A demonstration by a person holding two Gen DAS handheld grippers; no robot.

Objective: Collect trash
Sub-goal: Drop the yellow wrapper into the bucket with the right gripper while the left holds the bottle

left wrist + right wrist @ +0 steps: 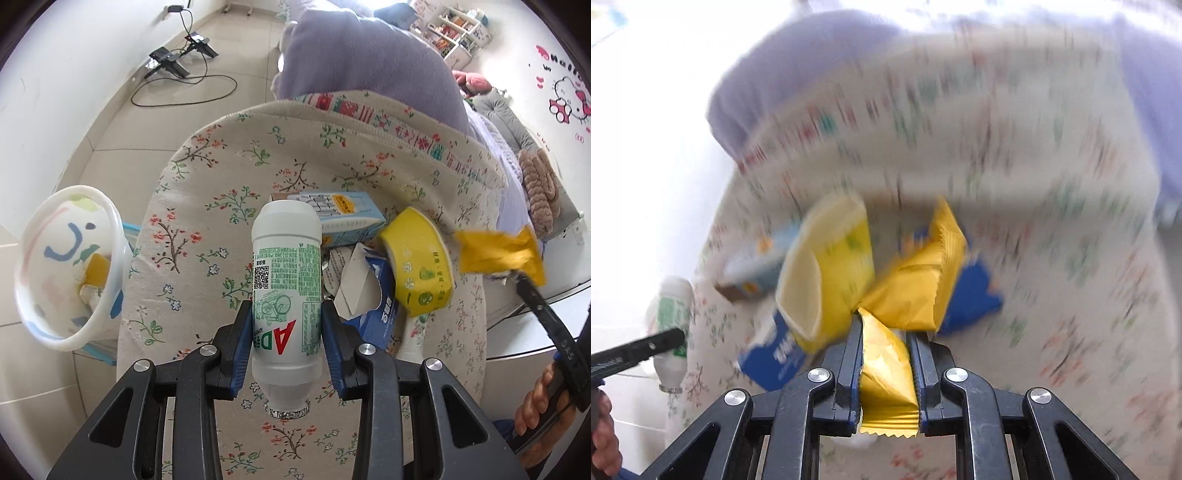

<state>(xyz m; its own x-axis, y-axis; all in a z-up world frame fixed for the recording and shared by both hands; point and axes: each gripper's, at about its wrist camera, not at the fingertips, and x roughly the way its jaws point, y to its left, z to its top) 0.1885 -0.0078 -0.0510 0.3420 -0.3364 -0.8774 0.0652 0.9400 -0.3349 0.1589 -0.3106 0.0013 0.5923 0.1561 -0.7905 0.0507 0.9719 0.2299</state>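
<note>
Two grippers in view, each loaded. Landmark for all positions: the floral cushion (229, 206), a cream fabric surface printed with small branches and flowers, largest thing in the left wrist view. A purple blanket (362, 59) lies at the cushion's far edge.

Off the cushion's left edge: a white bin (70, 269) with a blue smile painted on its inner wall, tilted so its mouth faces the camera; a yellow scrap and crumpled paper show inside it.

On the cushion, right of centre, a trash pile: light-blue carton (351, 218) farthest, yellow cup (421, 262) on its side just right of it, blue torn box (376, 314) with white torn paper nearest, all touching or overlapping.

Left gripper (286, 332): blue pads pressed onto both sides of a white bottle (284, 280) with green print and a red "A"; neck points toward the camera, base away. Bottle is held over the cushion's middle, just left of the pile.

Right gripper (884, 354): pinching a yellow wrapper (916, 288), crinkled, zigzag-cut end hanging back between the fingers. Wrapper sits above the cushion's right part, in front of the yellow cup and blue box. Right wrist view is heavily motion-blurred; finer detail unreadable.
</note>
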